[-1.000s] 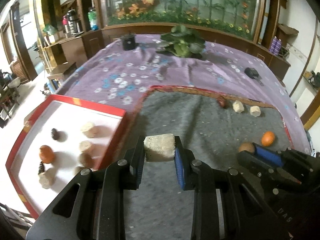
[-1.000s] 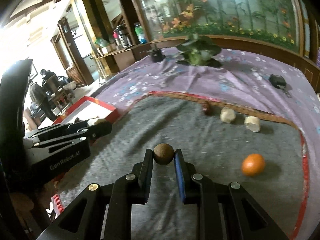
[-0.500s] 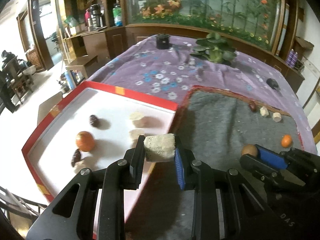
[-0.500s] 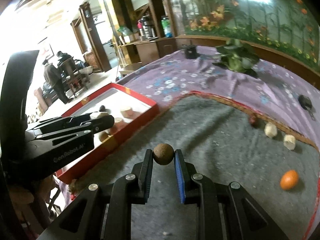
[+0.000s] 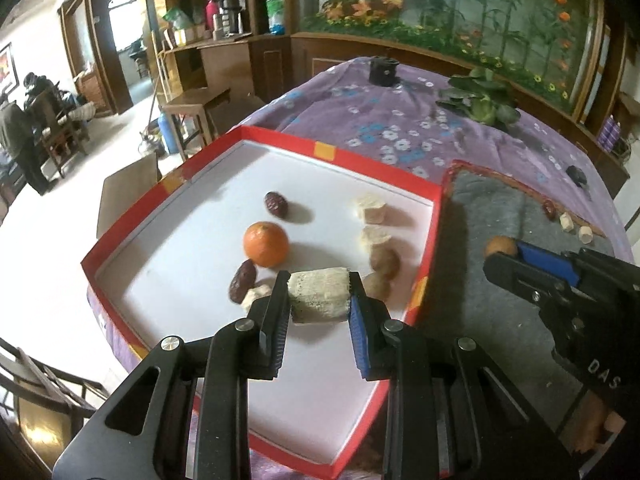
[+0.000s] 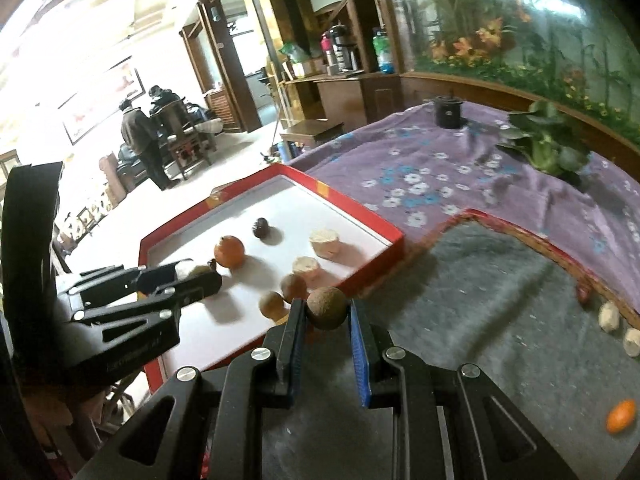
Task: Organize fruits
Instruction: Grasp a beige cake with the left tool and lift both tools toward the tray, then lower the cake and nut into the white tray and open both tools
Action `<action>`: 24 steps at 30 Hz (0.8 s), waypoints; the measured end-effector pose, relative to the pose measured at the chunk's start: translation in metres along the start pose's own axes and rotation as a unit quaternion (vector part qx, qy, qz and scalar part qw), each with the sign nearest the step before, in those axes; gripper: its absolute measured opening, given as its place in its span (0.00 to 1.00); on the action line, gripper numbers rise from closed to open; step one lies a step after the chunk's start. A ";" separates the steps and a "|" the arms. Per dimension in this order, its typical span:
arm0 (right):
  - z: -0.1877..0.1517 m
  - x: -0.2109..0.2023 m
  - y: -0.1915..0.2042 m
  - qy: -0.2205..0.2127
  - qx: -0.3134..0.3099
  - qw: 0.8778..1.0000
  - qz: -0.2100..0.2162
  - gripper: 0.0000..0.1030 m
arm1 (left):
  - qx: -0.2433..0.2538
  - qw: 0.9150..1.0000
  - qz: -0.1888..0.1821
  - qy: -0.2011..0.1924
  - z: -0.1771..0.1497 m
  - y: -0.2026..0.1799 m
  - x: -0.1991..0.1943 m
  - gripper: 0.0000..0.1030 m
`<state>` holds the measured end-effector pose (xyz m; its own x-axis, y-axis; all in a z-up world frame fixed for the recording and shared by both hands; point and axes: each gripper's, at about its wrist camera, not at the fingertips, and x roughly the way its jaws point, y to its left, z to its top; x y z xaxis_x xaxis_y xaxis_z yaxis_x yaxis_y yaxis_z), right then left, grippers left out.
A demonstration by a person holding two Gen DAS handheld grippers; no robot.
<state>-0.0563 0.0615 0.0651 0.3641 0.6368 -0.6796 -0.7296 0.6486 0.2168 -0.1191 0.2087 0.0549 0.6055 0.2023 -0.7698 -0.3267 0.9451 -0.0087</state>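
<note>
My left gripper [image 5: 319, 298] is shut on a pale cylindrical fruit chunk [image 5: 318, 295] and hangs over the white floor of the red-rimmed tray [image 5: 430, 196]. The tray holds an orange [image 5: 266, 244], dark red dates [image 5: 276, 205], pale chunks [image 5: 372, 209] and brown round fruits [image 5: 385, 261]. My right gripper [image 6: 325, 312] is shut on a brown round fruit [image 6: 326, 306], above the grey felt mat [image 6: 480, 300] just short of the tray's near wall [image 6: 352, 282]. On the mat lie an orange [image 6: 621, 416], two pale chunks [image 6: 609, 317] and a date [image 6: 583, 294].
The purple flowered cloth [image 5: 400, 120] covers the table, with a leafy plant [image 5: 484, 100] and a black cup [image 5: 383, 71] far back. A small black object [image 5: 576, 175] lies at the right. Wooden cabinets and people [image 6: 140, 136] stand beyond the table's left edge.
Both grippers have swung left with their fruits: the left from over the mat to over the tray, the right from mid-mat to the tray's edge.
</note>
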 end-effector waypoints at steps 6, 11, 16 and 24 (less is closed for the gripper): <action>0.012 0.019 0.015 0.010 -0.021 1.000 0.013 0.20 | -0.004 1.000 -0.002 0.009 -0.006 0.008 0.006 0.25; 0.021 0.040 0.024 0.023 -0.034 0.999 0.030 0.20 | -0.005 1.000 -0.001 0.017 -0.011 0.014 0.007 0.25; 0.026 0.064 0.034 0.041 -0.046 0.997 0.046 0.20 | -0.014 1.000 -0.006 0.025 -0.013 0.019 0.013 0.26; 0.032 0.103 0.043 0.074 -0.069 0.994 0.046 0.20 | -0.025 0.999 -0.005 0.023 -0.013 0.024 0.016 0.26</action>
<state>-0.0316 0.1690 0.0270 0.2103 0.6154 -0.7596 -0.8322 0.5204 0.1913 -0.1268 0.2318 0.0337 0.5745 0.1800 -0.7985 -0.3580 0.9325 -0.0474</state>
